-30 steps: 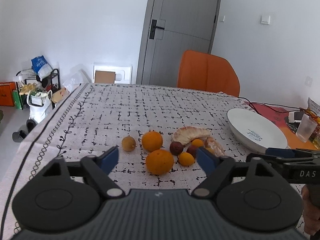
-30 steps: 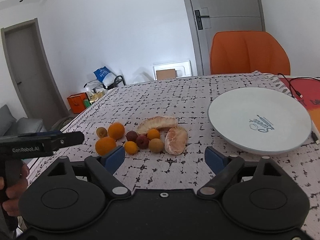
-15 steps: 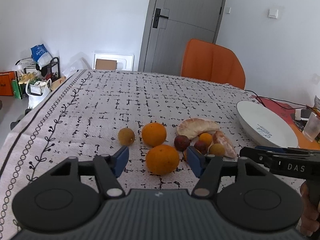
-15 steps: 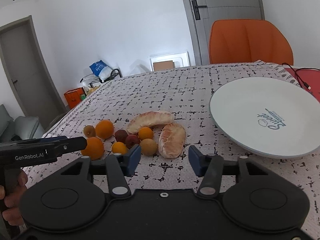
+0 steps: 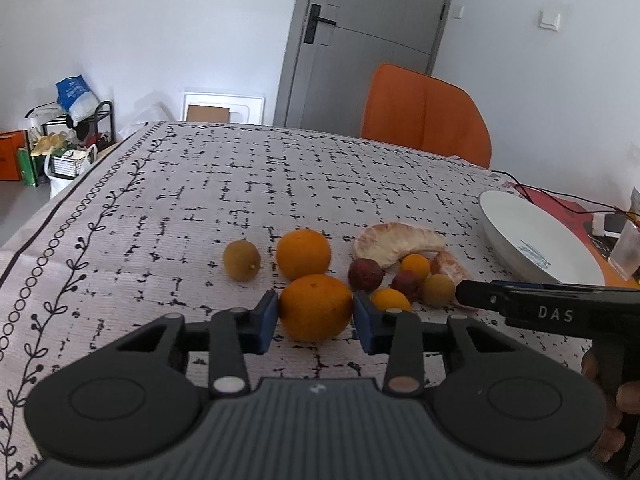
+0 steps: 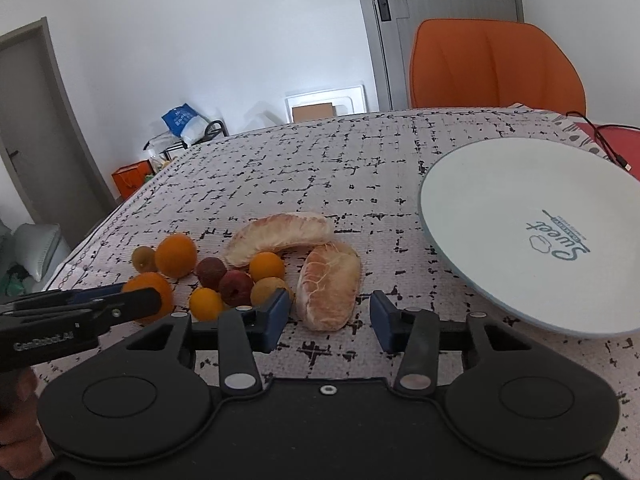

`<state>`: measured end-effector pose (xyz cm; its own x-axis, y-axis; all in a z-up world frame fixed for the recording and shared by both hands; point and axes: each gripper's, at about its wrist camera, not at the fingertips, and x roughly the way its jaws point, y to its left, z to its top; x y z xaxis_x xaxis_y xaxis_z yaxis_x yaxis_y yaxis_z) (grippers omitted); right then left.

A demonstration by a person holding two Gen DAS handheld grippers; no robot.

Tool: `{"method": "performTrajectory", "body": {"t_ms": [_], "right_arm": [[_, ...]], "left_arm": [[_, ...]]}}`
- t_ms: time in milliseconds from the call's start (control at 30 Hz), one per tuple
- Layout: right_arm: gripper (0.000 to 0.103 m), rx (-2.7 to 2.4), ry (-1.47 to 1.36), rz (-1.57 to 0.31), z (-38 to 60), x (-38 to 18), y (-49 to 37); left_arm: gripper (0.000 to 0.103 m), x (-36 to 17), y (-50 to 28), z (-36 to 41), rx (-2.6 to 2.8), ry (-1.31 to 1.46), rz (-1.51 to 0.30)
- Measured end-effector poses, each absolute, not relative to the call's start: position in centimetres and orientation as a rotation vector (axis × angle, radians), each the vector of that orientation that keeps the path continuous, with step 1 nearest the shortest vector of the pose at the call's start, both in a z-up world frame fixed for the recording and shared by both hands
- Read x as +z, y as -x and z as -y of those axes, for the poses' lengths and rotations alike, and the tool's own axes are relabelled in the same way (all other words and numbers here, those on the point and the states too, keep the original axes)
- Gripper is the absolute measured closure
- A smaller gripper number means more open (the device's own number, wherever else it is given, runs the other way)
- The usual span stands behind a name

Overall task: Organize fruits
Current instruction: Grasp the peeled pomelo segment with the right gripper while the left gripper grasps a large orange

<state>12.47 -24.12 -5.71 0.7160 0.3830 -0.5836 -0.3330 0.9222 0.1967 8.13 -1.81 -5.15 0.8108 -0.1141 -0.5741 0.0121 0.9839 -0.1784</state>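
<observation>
- While its jaws had just been closing, the left gripper (image 5: 315, 317) had its blue pads touching the big round orange (image 5: 315, 306) on the black-and-white checked tablecloth (image 5: 200, 200).
- Right gripper (image 6: 329, 318) jaws had just narrowed around the peeled pomelo segment (image 6: 330, 286), gaps showing either side.
- White round plate (image 6: 500, 216) sat rightmost.

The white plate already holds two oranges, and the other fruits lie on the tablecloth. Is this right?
Not quite: the white plate holds nothing, as the right wrist view shows. Both oranges lie on the tablecloth with the other fruits.
</observation>
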Motion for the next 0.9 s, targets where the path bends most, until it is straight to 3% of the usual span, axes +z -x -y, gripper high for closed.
{"method": "performTrajectory", "body": {"t_ms": [333, 433, 633, 700, 833, 900], "right_arm": [[0.055, 0.396, -0.028, -0.653, 22.3, -6.0, -13.9], [0.068, 0.368, -0.047, -0.643, 22.6, -6.1, -13.9], [0.071, 0.392, -0.105, -0.636, 23.9, -6.1, -13.0], [0.071, 0.404, -0.121, -0.628, 24.2, -5.8, -12.5], [0.071, 0.410, -0.130, -0.586, 24.7, -4.9, -11.5], [0.071, 0.417, -0.134, -0.575, 25.0, -4.5, -11.2]], "left_arm": [[0.064, -5.0, -7.6, 0.3, -0.031, 0.185, -0.620], [0.064, -5.0, -7.5, 0.2, -0.028, 0.188, -0.616], [0.064, -4.9, -7.3, 0.2, -0.034, 0.186, -0.611], [0.066, -4.7, -7.2, 0.3, -0.042, 0.197, -0.600], [0.083, -3.8, -6.9, 0.7, -0.059, 0.188, -0.571], [0.084, -3.6, -6.9, 1.1, -0.063, 0.175, -0.565]]}}
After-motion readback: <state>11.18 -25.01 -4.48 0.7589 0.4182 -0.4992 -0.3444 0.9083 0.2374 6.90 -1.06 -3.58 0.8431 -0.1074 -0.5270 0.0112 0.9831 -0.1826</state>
